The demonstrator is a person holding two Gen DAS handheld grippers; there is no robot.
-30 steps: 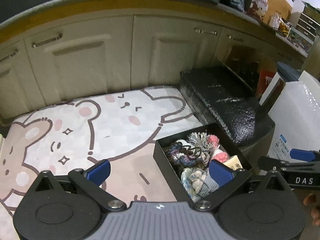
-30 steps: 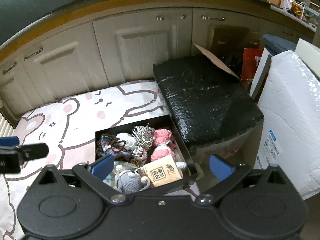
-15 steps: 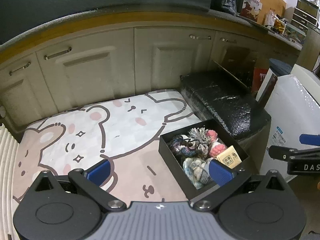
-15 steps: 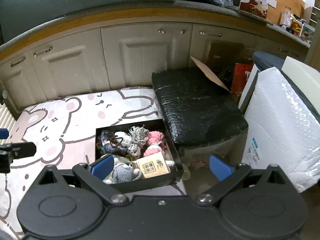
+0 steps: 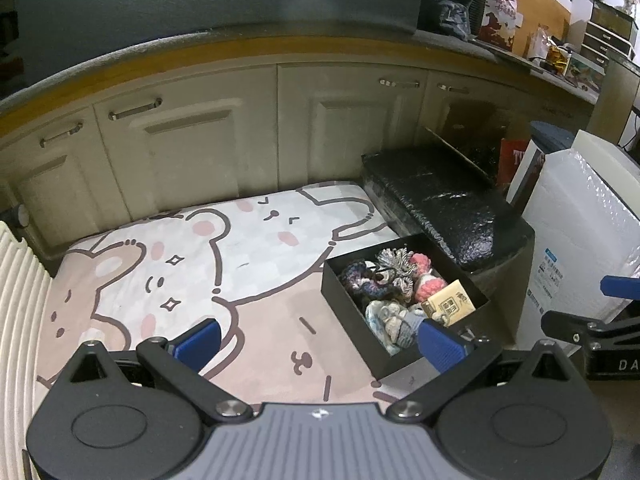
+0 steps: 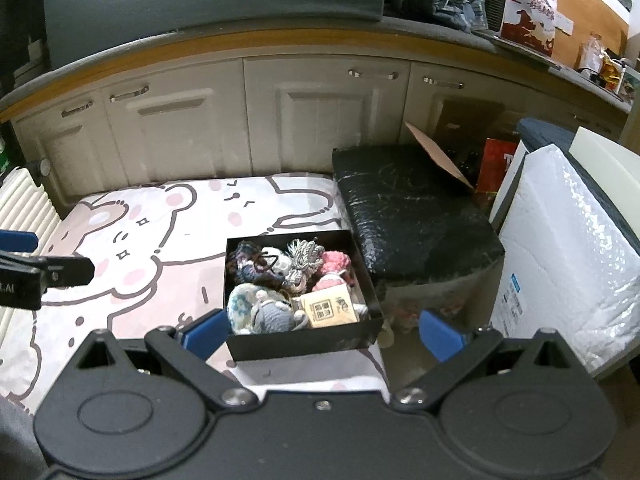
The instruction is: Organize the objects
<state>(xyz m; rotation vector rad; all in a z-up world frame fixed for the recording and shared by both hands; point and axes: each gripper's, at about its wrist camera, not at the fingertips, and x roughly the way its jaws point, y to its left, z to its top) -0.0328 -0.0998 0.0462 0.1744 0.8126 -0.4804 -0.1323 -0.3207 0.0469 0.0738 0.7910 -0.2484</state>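
Observation:
A black open box (image 5: pixel 352 318) (image 6: pixel 300 344) sits at the right edge of a bear-print mat (image 5: pixel 248 248) (image 6: pixel 152 248). It holds several knitted toys (image 6: pixel 276 276), a pink one (image 5: pixel 428 280), and a tan card (image 6: pixel 326 310) (image 5: pixel 450 304). My left gripper (image 5: pixel 320 342) is open and empty, held well above the mat to the left of the box. My right gripper (image 6: pixel 322 332) is open and empty, above and in front of the box. Each gripper shows at the edge of the other's view.
Cream cabinet doors (image 5: pixel 192 152) run along the back under a counter. A black-wrapped block (image 5: pixel 444 208) (image 6: pixel 408 216) lies right of the mat. White foam packing (image 6: pixel 560 248) stands at the far right. A ribbed white panel (image 5: pixel 16 300) lies left.
Both grippers have pulled up and back from the box, so the box looks smaller and more of the mat and counter shows. Both stayed open and empty.

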